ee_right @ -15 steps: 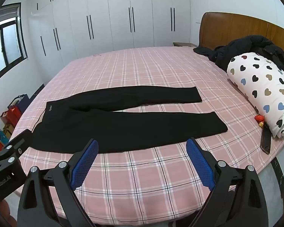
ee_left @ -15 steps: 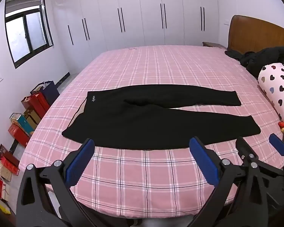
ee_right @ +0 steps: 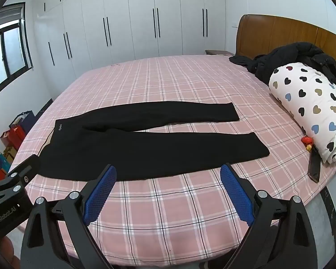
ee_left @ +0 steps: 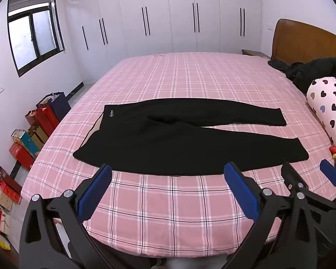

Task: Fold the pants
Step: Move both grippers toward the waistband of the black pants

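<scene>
Black pants lie flat on the pink plaid bed, waistband to the left, both legs spread apart and pointing right; they also show in the right wrist view. My left gripper is open and empty, held above the bed's near edge, just short of the near leg. My right gripper is open and empty, also at the near edge, in front of the near leg. The right gripper's blue pad shows at the right of the left wrist view.
A heart-print rolled quilt and a black jacket lie at the bed's right by the wooden headboard. A small red toy and a dark phone lie near the quilt. Boxes and bags line the floor at left.
Both grippers have shifted very slightly; the pants have not moved.
</scene>
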Motion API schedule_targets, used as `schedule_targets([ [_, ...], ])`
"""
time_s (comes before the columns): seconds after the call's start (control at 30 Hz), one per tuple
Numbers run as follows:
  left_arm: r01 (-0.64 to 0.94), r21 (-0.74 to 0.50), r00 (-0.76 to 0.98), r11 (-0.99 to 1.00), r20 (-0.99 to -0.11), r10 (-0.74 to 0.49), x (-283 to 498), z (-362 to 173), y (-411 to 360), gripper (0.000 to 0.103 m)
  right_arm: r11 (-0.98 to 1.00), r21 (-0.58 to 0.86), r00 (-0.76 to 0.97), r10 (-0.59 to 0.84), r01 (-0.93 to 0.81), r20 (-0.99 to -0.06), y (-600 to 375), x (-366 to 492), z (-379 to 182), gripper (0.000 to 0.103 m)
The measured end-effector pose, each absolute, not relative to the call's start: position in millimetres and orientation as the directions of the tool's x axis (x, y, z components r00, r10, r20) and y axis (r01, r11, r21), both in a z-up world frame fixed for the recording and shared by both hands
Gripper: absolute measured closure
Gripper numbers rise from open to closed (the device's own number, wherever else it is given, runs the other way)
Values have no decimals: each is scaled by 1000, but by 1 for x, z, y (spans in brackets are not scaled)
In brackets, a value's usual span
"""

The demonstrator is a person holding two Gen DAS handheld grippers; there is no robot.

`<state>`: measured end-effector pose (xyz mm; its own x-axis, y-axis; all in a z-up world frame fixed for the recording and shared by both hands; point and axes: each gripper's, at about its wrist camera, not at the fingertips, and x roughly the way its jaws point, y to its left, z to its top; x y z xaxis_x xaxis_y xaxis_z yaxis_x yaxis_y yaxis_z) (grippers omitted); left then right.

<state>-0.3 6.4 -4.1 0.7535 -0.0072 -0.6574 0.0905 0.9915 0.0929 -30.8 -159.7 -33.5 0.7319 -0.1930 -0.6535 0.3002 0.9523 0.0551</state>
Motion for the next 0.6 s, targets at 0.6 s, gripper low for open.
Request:
schedule_targets([
  [0.6, 82, 93, 734, 992, -679, 3, 11, -13, 12, 5, 957, 58, 715, -170, 283, -679, -153, -22, -45, 11],
])
